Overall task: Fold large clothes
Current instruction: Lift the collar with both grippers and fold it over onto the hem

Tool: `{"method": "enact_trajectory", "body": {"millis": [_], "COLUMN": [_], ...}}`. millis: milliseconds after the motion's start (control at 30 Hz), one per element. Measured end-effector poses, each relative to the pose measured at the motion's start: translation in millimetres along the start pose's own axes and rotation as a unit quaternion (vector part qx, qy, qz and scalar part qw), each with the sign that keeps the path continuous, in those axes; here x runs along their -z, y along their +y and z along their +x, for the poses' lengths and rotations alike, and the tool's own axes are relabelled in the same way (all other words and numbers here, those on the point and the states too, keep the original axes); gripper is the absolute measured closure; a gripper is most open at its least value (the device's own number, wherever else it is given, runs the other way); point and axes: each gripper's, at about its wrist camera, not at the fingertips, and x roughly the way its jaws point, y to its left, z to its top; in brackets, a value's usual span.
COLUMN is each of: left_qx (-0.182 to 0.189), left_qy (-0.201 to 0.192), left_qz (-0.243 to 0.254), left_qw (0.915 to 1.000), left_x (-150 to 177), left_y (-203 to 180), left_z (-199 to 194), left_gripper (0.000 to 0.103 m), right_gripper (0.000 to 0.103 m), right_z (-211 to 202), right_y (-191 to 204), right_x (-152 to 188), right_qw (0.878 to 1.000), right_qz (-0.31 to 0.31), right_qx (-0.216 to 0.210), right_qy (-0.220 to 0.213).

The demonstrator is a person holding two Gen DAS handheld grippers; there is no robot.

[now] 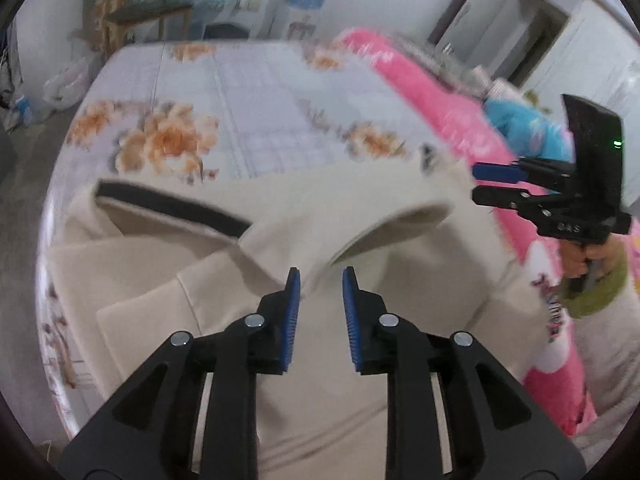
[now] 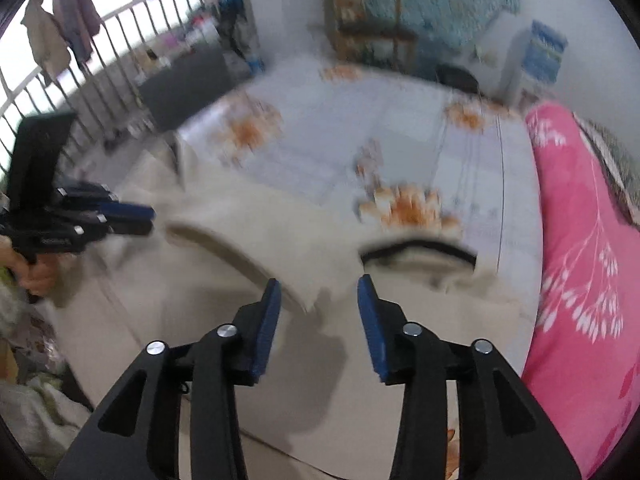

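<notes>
cream garment lay on the floral bed sheet, partly folded, sleeves turned inward; more folds judged left. left gripper and right gripper were both parted over it, holding nothing.

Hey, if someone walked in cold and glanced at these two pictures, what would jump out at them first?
Probably the big cream garment spread over the near part of the flowered bedsheet, its black-edged collar showing. Next, the bright pink blanket bunched along the bed's side. Both claws, left and right, hang open above the cloth, gripping nothing.
</notes>
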Motion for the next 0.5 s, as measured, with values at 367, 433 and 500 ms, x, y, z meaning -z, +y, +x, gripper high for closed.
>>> {"method": "enact_trajectory", "body": {"millis": [367, 433, 500], "left_qx": [-0.086, -0.105, -0.116], "left_qy": [-0.003, 0.052, 0.049], "left_qz": [0.013, 0.009, 0.023], "left_qw": [0.9962, 0.9930, 0.9918], "left_x": [-43.7, -33.1, -21.7], "left_y": [-19.7, -14.4, -14.6], "left_z": [48.0, 74.1, 81.2], "left_gripper": [0.082, 0.082, 0.082], "right_gripper": [0.065, 0.065, 0.065], "right_z": [89.0, 109.9, 106.1], "right_y": [36.0, 43.5, 44.2], "right_x": [-27.7, -10.5, -1.5], "right_qw": [0.998, 0.996, 0.997], "right_qz": [0.034, 0.016, 0.007], "right_qx": [0.000, 0.022, 0.022], "right_qy": [0.058, 0.086, 0.074]}}
